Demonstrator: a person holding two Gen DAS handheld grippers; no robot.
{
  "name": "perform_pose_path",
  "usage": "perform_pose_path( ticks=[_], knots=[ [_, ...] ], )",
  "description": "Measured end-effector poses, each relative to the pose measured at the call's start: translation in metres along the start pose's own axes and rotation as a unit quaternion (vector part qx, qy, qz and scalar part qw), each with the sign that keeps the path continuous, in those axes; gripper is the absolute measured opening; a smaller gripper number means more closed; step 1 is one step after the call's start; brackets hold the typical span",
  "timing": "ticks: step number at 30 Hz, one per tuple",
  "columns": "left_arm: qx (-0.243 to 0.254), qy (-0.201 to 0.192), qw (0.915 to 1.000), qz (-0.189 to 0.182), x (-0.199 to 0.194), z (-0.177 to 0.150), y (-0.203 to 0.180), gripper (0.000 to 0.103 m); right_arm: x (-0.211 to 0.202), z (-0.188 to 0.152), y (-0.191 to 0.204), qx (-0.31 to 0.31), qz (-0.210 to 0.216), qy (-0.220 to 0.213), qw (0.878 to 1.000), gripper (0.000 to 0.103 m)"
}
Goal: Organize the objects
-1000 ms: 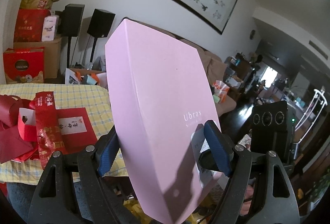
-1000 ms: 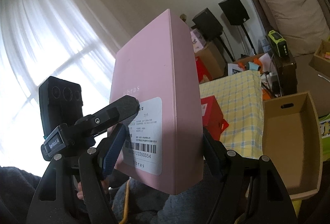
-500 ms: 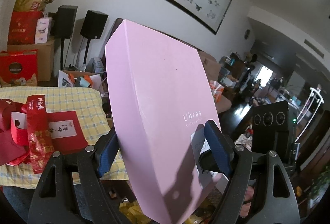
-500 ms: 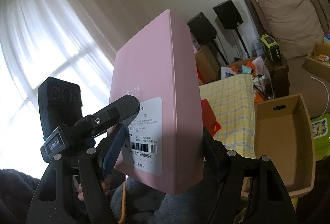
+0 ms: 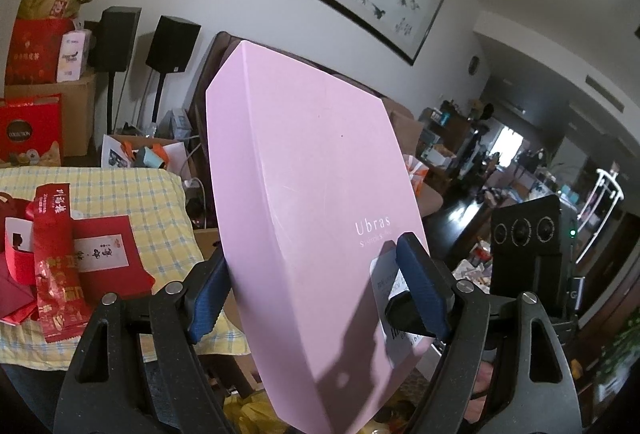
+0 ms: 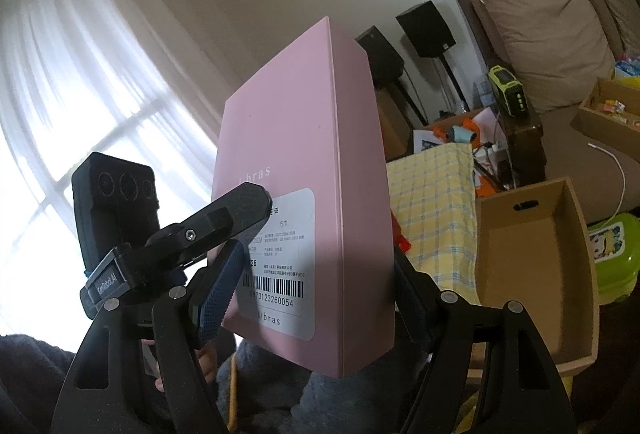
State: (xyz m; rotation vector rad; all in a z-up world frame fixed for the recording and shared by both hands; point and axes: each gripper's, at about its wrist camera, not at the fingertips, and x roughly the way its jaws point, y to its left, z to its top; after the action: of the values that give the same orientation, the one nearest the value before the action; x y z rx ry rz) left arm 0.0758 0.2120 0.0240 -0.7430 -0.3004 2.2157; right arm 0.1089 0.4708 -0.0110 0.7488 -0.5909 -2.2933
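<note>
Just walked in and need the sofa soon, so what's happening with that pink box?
A person is tidying up and has the pink box held in the air between two tools. The left hand-held gripper and the right hand-held gripper each clamp its lower end, from opposite sides. An open cardboard box sits empty beside the yellow checked cloth. The pink box has not been set down yet.

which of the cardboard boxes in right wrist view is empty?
The open brown cardboard box with a cut-out handle, beside the yellow checked cloth: its inside shows bare. The smaller cardboard box on the brown sofa holds small colourful items.
</note>
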Motion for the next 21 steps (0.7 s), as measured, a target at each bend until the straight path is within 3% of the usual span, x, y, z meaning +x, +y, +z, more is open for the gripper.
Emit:
perform_pose_path(
  ticks=[21],
  knots=[
    [-0.014,0.006,0.9998,-0.014,0.014,0.0,-0.004,0.078,-0.006,0.003,-0.008,0.011,-0.02,-0.003,1.0,0.074]
  ],
)
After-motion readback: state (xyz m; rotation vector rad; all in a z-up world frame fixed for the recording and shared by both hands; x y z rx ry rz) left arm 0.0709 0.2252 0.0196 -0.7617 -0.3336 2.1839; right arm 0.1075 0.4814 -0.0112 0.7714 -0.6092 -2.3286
